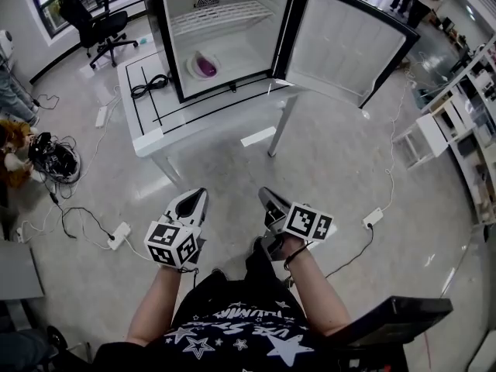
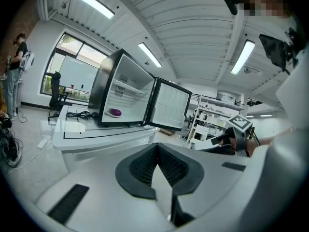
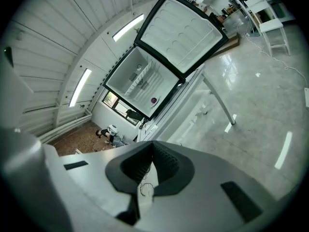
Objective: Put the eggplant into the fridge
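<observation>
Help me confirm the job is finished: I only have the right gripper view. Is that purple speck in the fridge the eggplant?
Observer: Yes. The head view shows the eggplant lying in a white dish on the floor of the open fridge, below the wire shelf.
Operator: Is the left gripper carrying anything?
Observer: No. The left gripper has its jaws together with nothing between them.
Operator: Is anything on the table beside the fridge? It's too small for me to tell.
Observer: A coiled black cable lies on the table, just left of the fridge.
</observation>
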Tool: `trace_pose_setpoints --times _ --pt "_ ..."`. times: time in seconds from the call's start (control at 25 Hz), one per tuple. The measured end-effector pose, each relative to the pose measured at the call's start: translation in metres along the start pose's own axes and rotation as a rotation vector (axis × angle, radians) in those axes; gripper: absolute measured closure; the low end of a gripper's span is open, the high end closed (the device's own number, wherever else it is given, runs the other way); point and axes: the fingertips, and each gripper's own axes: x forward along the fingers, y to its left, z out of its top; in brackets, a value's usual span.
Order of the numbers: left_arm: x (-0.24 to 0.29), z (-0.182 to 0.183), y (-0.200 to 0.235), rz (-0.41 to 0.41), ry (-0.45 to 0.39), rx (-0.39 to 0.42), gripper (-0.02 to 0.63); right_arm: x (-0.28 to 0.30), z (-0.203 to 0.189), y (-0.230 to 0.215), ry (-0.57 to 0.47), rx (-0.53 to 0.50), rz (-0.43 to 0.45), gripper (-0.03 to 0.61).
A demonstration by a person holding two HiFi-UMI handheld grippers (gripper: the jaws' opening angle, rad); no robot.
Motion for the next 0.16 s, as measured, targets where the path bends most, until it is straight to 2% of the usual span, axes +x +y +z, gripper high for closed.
trace_pose_setpoints --times 0.16 --pt "-0.012 -0.005 0.000 -0.016 0.005 0.001 0.606 -0.006 -0.015 0.004 -0.009 0.011 -0.012 0.571"
